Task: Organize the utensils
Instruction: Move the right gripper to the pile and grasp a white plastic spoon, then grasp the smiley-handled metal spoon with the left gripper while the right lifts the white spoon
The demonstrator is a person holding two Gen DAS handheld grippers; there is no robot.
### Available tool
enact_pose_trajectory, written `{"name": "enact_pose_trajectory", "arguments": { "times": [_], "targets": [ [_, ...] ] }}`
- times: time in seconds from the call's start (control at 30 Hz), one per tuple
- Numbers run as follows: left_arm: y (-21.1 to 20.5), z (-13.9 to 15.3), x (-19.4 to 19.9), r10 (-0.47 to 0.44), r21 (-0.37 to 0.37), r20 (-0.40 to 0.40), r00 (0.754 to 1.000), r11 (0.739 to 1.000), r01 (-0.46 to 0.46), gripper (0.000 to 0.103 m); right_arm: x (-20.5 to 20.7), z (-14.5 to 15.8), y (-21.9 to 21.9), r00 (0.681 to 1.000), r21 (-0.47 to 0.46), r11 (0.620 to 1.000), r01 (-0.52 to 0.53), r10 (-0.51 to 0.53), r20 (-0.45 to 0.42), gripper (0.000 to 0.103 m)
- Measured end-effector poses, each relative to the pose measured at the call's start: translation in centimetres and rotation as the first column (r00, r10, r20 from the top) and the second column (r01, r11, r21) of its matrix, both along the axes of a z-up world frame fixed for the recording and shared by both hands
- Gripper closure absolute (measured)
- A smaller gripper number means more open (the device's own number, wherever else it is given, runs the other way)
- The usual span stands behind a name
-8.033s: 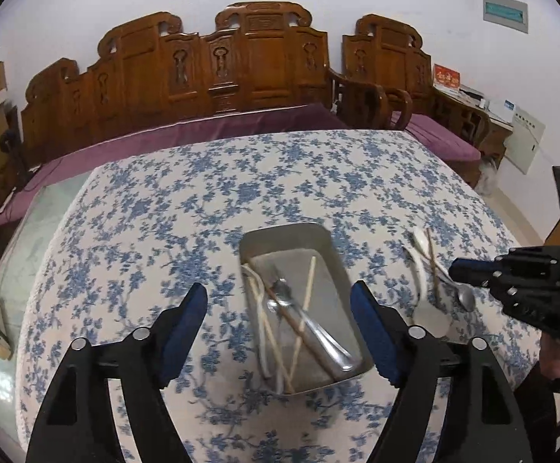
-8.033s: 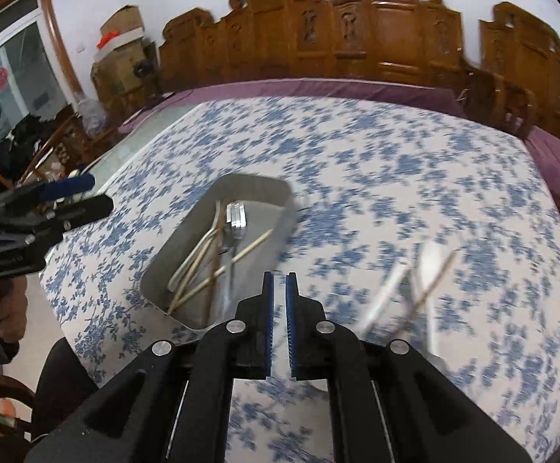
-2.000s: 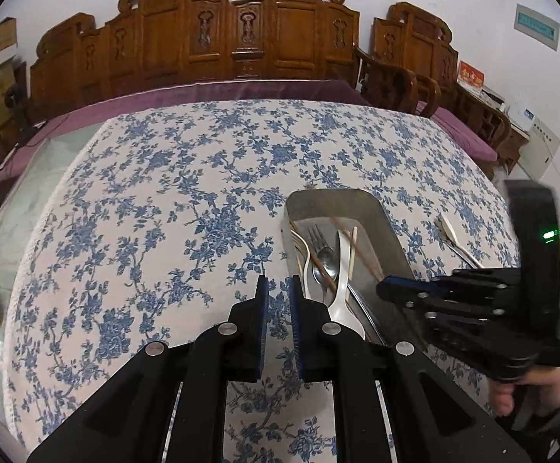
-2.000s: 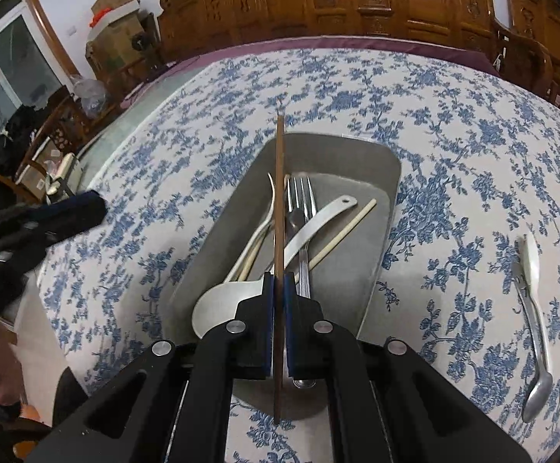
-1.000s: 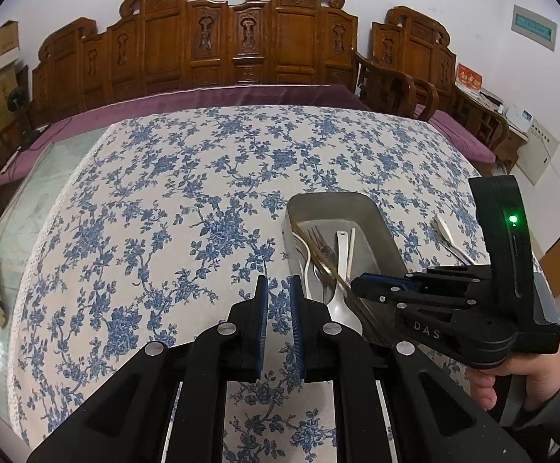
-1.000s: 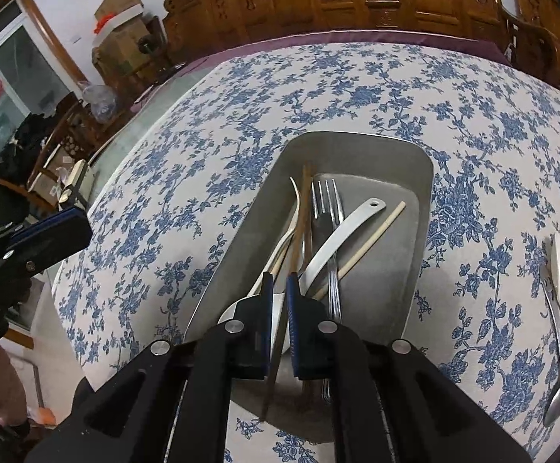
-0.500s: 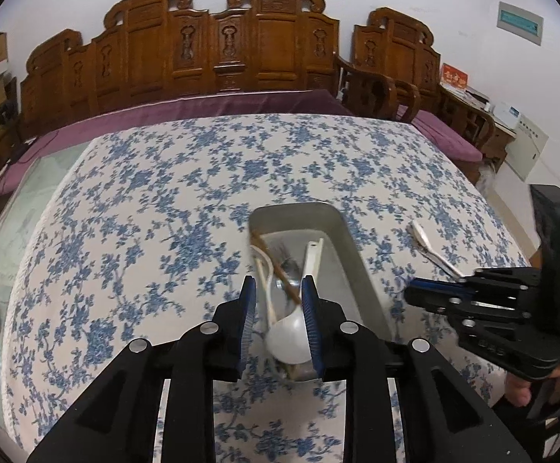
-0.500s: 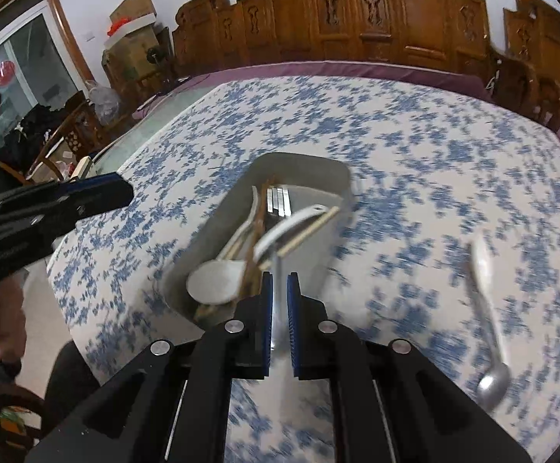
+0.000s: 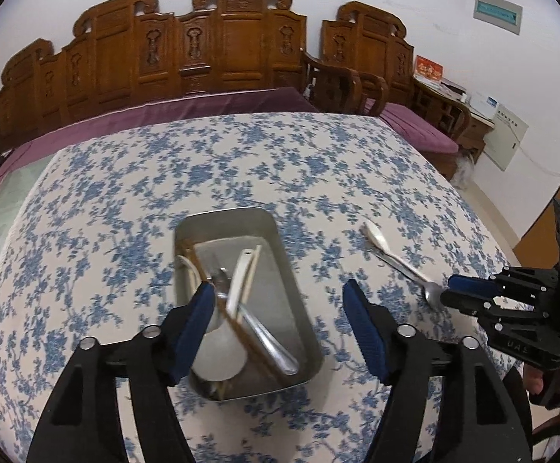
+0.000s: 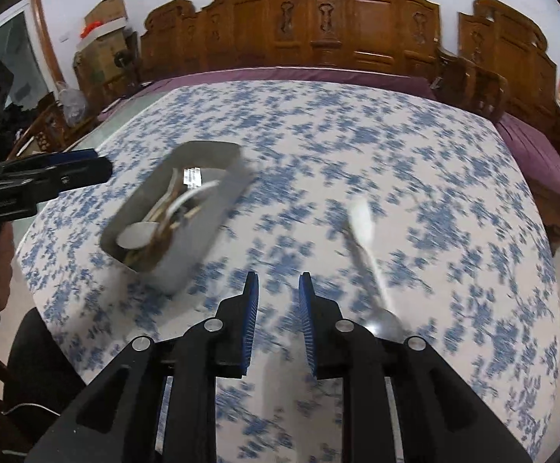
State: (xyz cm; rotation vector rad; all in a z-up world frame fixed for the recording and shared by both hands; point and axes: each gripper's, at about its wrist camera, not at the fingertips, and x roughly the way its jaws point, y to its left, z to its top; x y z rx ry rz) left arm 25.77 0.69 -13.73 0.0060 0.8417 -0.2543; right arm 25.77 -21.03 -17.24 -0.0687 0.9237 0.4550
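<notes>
Steel spoon point(image 10: 368, 258) is seen lying lengthwise just right of the empty, narrowly parted right claw point(image 10: 278, 324), the nearer one, whose jaws have just been opening.

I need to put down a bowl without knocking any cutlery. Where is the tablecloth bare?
Bare: the tablecloth from the metal tray back to the bench, and left of the tray. Crowded: inside the tray, and its right, where two spoons lie.

You see a white tablecloth point(image 9: 125, 200) with a blue flower pattern, a grey metal tray point(image 9: 283, 262) at frame centre, and blue gripper pads point(image 9: 364, 328).
</notes>
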Motion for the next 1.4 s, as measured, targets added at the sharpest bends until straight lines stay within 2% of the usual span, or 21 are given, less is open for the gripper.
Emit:
{"name": "enact_pose_trajectory", "arguments": {
  "times": [0.3,0.6,1.03,1.17,1.2,1.3,1.4],
  "targets": [
    [-3.5,-1.3,0.0,-0.044,-0.002,-0.032,0.999,0.999,0.044,0.033,0.8,-2.7,-4.3,0.998,-0.050,0.998,0.038,-0.041,-0.055,0.079],
    [-6.0,-2.6,0.0,-0.072,-0.003,-0.061,0.996,0.997,0.072,0.033,3.2,-4.6,-6.3,0.995,-0.094,0.995,0.037,-0.045,-0.085,0.079],
    [-6.9,-3.9,0.5,-0.069,0.021,-0.105,0.992,0.997,0.072,0.033,9.1,-8.2,-4.4,0.985,-0.147,0.987,-0.058,0.033,-0.172,0.079],
    [-6.9,-4.1,0.8,-0.064,0.026,-0.115,0.991,0.997,0.068,0.033,10.0,-8.7,-3.7,0.981,-0.200,0.977,-0.078,0.041,-0.187,0.080],
    [-7.0,-4.2,0.8,-0.064,0.026,-0.118,0.991,0.997,0.067,0.032,10.3,-8.8,-3.7,0.980,-0.200,0.976,-0.084,0.045,-0.193,0.081],
    [-7.4,-4.5,1.0,-0.068,0.022,-0.127,0.990,0.997,0.071,0.033,10.5,-8.8,-3.9,0.979,-0.222,0.971,-0.093,0.048,-0.197,0.092],
    [-8.4,-4.8,1.0,-0.081,0.020,-0.136,0.987,0.996,0.084,0.033,10.4,-8.9,-4.9,0.982,-0.233,0.969,-0.077,0.032,-0.189,0.092]
  ]
}}
